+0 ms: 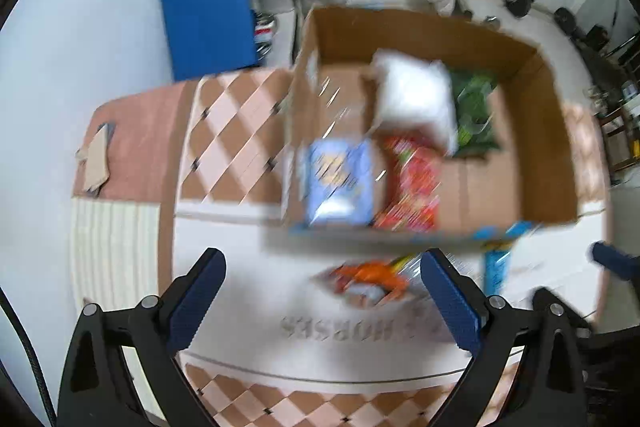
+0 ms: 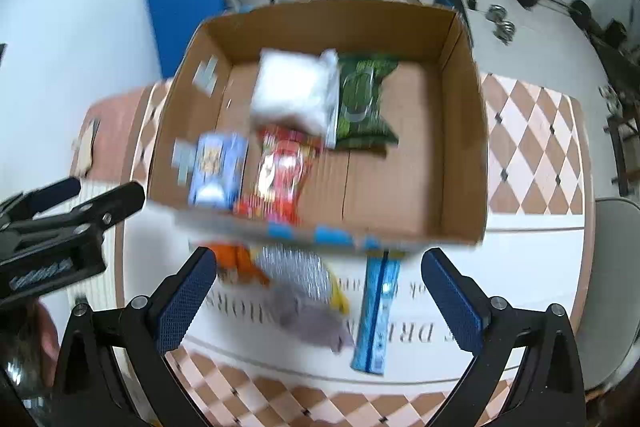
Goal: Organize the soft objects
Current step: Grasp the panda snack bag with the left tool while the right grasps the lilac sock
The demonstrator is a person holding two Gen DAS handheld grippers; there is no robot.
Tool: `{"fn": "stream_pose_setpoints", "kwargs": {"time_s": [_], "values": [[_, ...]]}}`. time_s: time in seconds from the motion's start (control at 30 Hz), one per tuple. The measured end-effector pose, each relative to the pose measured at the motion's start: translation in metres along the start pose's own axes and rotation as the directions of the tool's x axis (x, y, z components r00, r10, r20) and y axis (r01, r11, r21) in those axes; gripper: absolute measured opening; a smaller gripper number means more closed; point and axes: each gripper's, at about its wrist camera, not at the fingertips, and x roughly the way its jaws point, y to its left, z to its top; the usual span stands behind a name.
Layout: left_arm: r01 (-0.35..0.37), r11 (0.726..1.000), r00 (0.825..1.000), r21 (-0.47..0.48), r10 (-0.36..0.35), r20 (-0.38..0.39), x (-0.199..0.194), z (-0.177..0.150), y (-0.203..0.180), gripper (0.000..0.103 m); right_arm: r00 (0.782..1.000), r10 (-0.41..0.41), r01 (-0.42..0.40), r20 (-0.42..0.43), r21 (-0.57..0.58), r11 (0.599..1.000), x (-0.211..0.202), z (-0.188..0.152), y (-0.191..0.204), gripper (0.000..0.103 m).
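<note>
Both my left gripper [image 1: 322, 297] and right gripper [image 2: 318, 293] hang released, with nothing between the jaws. Beyond them sits the open brown cardboard box [image 2: 460, 131] holding a puffy white pillow pack [image 2: 294, 91] and soft packets. I judge the grey plush toy [image 2: 308, 323] between my right jaws light and squashy; I'd pinch its middle. Only the right view shows it and the long blue pouch [image 2: 376, 311] whole.

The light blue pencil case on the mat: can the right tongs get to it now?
Probably yes. The right tongs are open and empty, and the pencil case lies uncovered just outside the cardboard box.
</note>
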Motion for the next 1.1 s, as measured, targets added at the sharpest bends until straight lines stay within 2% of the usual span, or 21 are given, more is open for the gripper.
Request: {"fn": "stream_pose_setpoints", "kwargs": {"time_s": [0.13, 0.17, 0.23, 0.43, 0.63, 0.77, 0.9, 1.1], "values": [[0.018, 1.000, 0.994, 0.008, -0.017, -0.110, 0.047, -0.035, 0.003, 0.099, 0.997, -0.041, 0.035, -0.065, -0.095, 0.995, 0.027, -0.039, 0.005, 0.103], [0.020, 1.000, 0.991, 0.010, -0.019, -0.129, 0.057, -0.040, 0.003, 0.093, 0.995, -0.047, 0.037, -0.086, -0.112, 0.993, 0.038, -0.048, 0.006, 0.103], [0.030, 0.999, 0.989, 0.022, -0.026, -0.147, 0.074, -0.047, 0.001, 0.089, 0.991, -0.038, 0.021, -0.132, -0.124, 0.992, 0.058, -0.061, 0.009, 0.103], [0.078, 0.995, 0.991, 0.061, -0.071, -0.116, 0.105, -0.046, -0.008, 0.089, 0.979, -0.006, -0.022, -0.205, -0.136, 0.990, 0.108, -0.080, 0.017, 0.087], [0.116, 0.986, 0.990, 0.121, -0.104, -0.099, 0.129, -0.042, -0.022, 0.089, 0.970, -0.038, -0.004, -0.238, -0.172, 0.985, 0.130, -0.089, 0.021, 0.086], [0.173, 0.980, 0.981, 0.100, -0.162, -0.109, 0.133, -0.038, -0.027, 0.089, 0.965, -0.061, 0.012, -0.257, -0.187, 0.982, 0.141, -0.092, 0.021, 0.086], [0.208, 0.976, 0.977, 0.058, -0.204, -0.068, 0.126, -0.036, -0.025, 0.089, 0.962, -0.070, 0.017, -0.266, -0.194, 0.981, 0.147, -0.090, 0.022, 0.086], [0.201, 0.976, 0.977, 0.079, -0.194, -0.087, 0.128, -0.024, -0.028, 0.089, 0.956, -0.059, 0.004, -0.287, -0.191, 0.982, 0.154, -0.091, 0.021, 0.086]]}}
